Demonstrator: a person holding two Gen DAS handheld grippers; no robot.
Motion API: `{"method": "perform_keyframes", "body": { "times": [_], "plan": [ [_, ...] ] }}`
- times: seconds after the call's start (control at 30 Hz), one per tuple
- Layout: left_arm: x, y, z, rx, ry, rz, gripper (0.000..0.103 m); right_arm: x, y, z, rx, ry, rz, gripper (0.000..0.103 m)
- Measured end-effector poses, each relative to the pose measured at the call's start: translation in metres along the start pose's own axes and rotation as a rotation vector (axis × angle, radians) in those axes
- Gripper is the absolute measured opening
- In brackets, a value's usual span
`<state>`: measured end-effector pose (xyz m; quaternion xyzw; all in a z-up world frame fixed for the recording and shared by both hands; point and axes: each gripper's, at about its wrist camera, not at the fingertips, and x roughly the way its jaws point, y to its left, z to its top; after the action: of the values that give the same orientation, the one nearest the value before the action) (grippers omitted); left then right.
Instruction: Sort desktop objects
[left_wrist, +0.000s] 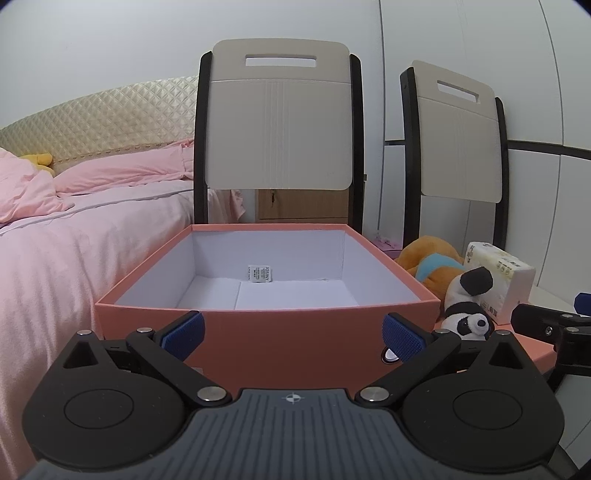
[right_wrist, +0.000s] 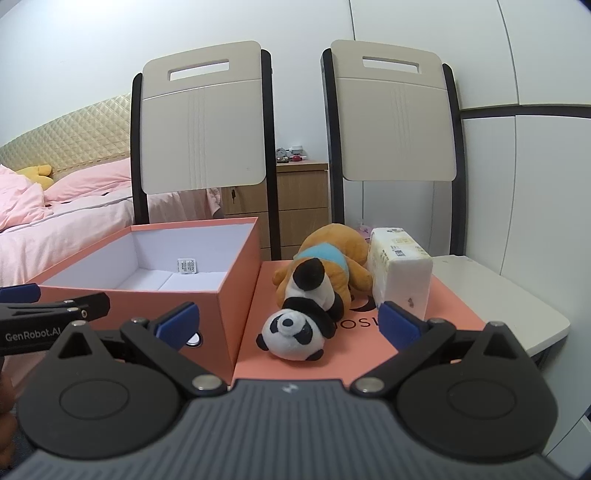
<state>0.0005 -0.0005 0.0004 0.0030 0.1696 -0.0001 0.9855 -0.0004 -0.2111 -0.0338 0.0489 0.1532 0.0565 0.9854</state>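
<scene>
An open salmon-pink box (left_wrist: 280, 332) (right_wrist: 147, 295) with a white inside holds only a small white sachet (left_wrist: 259, 273) (right_wrist: 187, 266). To its right, on the flat pink lid (right_wrist: 354, 354), lie a panda plush (right_wrist: 299, 317) (left_wrist: 467, 310), an orange plush with a blue shirt (right_wrist: 332, 254) (left_wrist: 432, 258) and a white tissue pack (right_wrist: 400, 269) (left_wrist: 498, 273). My left gripper (left_wrist: 291, 334) is open and empty, facing the box's near wall. My right gripper (right_wrist: 288, 321) is open and empty, with the panda just beyond its fingertips.
Two beige chairs (right_wrist: 207, 125) (right_wrist: 395, 110) stand behind the box and toys. A bed with pink bedding (left_wrist: 55, 240) lies to the left. A wooden drawer unit (right_wrist: 303, 206) stands behind. The white table edge (right_wrist: 517, 295) runs at the right.
</scene>
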Motion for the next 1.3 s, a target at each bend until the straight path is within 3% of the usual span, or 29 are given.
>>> {"method": "perform_keyframes", "body": {
  "times": [0.37,1.3],
  "plan": [
    [0.0064,-0.0015,0.0007,0.011,0.01,-0.002,0.103,-0.0052,-0.0055,0.0025,0.033,-0.032,-0.002,0.103],
    [0.0082,-0.007,-0.0024,0.016,0.026,-0.008,0.103,0.0009,-0.0041,0.0002,0.045,-0.017,-0.007,0.103]
  ]
}}
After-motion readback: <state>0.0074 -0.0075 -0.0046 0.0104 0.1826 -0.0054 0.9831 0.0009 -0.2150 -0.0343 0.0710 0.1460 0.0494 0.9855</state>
